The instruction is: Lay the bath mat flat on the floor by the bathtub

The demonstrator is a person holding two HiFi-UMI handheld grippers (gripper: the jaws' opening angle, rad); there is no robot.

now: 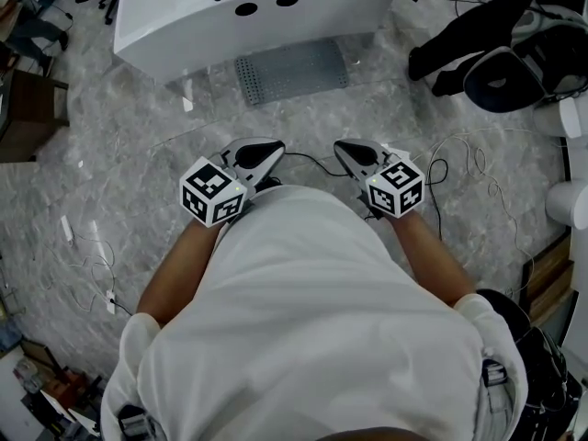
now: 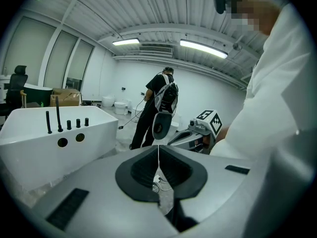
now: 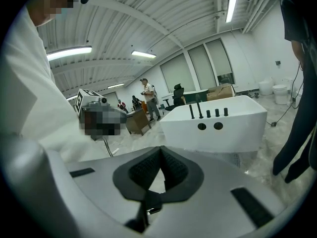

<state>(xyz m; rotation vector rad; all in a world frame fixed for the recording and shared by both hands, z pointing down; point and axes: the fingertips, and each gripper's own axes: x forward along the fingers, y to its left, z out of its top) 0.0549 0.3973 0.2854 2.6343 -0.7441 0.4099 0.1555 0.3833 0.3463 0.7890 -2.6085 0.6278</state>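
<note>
Left gripper [image 2: 158, 150] and right gripper [image 3: 161, 155] are being held pressed together, empty; bath mat [image 1: 292, 70] by bathtub [image 1: 184, 26] seems flat, corners worth checking.

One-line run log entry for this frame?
bath mat: flat on floor beside bathtub | left tool: shut, empty, away from mat | right tool: shut, empty, away from mat
</note>
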